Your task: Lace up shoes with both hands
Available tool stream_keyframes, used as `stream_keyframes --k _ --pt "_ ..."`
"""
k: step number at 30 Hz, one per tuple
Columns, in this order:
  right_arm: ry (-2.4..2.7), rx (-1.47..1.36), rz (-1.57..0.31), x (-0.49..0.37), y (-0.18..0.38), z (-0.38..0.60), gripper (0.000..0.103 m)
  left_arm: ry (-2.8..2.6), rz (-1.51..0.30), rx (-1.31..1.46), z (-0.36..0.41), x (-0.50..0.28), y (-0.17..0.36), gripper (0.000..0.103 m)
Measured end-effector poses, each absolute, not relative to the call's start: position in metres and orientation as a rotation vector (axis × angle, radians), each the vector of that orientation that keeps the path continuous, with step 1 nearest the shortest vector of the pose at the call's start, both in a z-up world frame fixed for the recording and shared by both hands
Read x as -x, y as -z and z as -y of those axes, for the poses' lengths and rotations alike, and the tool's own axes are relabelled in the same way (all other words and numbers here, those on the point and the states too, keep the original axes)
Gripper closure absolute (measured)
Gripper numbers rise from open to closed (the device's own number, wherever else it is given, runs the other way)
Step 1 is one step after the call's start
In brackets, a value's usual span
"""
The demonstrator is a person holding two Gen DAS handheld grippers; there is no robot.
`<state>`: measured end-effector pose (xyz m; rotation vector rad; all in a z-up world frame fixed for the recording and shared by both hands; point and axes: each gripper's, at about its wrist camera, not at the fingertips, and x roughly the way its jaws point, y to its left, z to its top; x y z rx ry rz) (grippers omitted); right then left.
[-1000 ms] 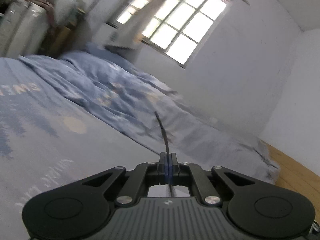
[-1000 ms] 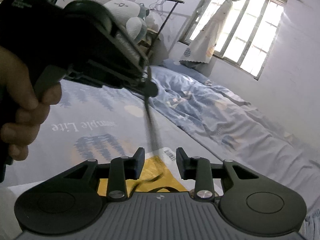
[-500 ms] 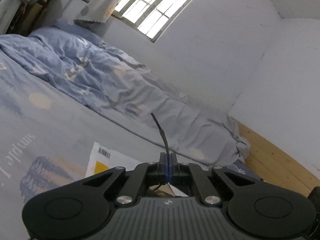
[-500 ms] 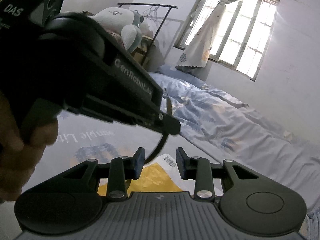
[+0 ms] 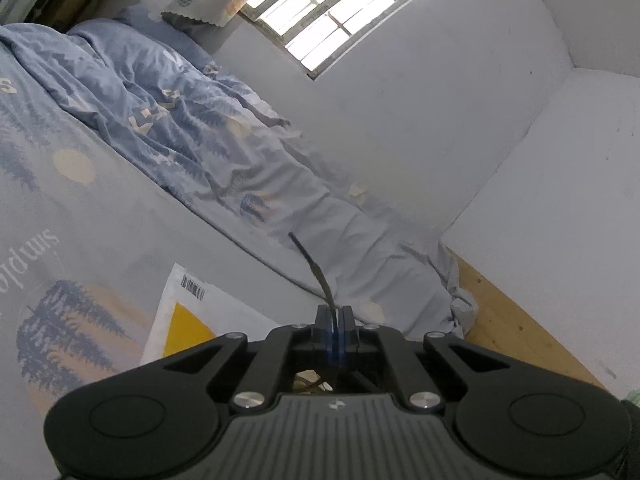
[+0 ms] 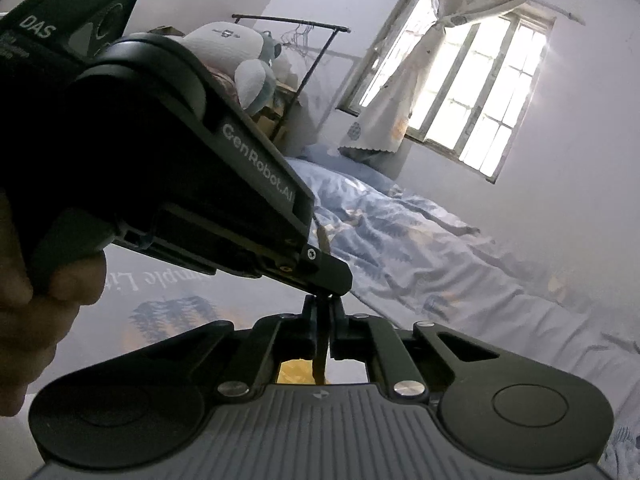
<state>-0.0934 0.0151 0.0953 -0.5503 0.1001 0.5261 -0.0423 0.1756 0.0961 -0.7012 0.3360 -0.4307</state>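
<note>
In the left wrist view my left gripper [image 5: 335,312] is shut on a black shoelace [image 5: 316,272], whose stiff tip curves up past the fingertips. In the right wrist view my right gripper [image 6: 323,308] has its jaws closing on the same shoelace [image 6: 321,356], a dark strand pinched between the pads just under the left gripper [image 6: 328,280]. That left gripper fills the upper left of the right wrist view, held by a hand [image 6: 24,300]. No shoe shows in either view.
Below both grippers lies a bed with a blue printed sheet [image 5: 60,208] and a rumpled duvet [image 5: 224,148]. A white and yellow mailer bag [image 5: 188,320] lies on the sheet. A window [image 6: 480,92], a plush toy [image 6: 236,52] and a wooden floor [image 5: 508,320] are around.
The right gripper's jaws have gone from apart to closed on the lace. The left gripper has turned, so its view swung to the right, and it sits lower in front of the right gripper.
</note>
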Motion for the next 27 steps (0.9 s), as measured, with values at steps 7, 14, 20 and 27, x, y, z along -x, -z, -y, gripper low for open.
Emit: stream_keyframes --k 7,14,20,27 --pt "-0.540 0.563 -0.100 0.095 -0.094 -0.016 0.099 0.403 -0.288 0.749 -0.187 0.046 -0.098 0.103" --pt "-0.543 0.553 -0.111 0.095 -0.093 -0.016 0.099 0.388 -0.267 0.773 -0.192 0.047 -0.099 0.103" --pt "-0.548 0.543 -0.120 0.095 -0.093 -0.016 0.099 0.384 -0.258 0.783 -0.193 0.047 -0.100 0.103" --pt "-0.551 0.538 -0.125 0.095 -0.094 -0.016 0.099 0.384 -0.253 0.784 -0.193 0.048 -0.101 0.103"
